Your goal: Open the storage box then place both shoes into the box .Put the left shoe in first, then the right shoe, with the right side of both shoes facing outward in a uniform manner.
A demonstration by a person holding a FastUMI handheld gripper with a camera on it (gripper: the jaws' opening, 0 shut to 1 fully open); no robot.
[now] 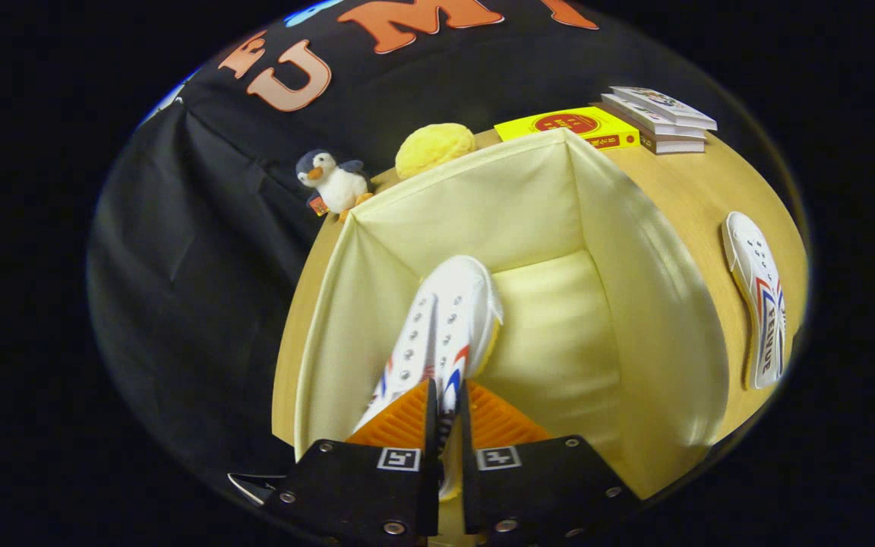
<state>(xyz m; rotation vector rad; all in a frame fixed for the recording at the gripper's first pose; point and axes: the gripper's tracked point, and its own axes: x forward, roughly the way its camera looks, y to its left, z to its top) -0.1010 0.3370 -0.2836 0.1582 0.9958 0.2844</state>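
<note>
A cream fabric storage box [635, 304] stands open on the wooden table, seen from above. My gripper [446, 414] is shut on a white shoe [445, 319] with red and blue side stripes, both fingers pressing its upper near the heel. The shoe hangs toe-down inside the box, close to the left wall, its toe near the box floor. The second white shoe [760, 304] lies on its side on the table, outside the box beyond its right wall.
Behind the box sit a penguin plush [333, 182], a yellow round sponge-like ball [434, 148], a yellow book [570, 125] and a stack of books [661, 118]. The wooden table [696, 197] ends at a curved edge near the black cloth wall.
</note>
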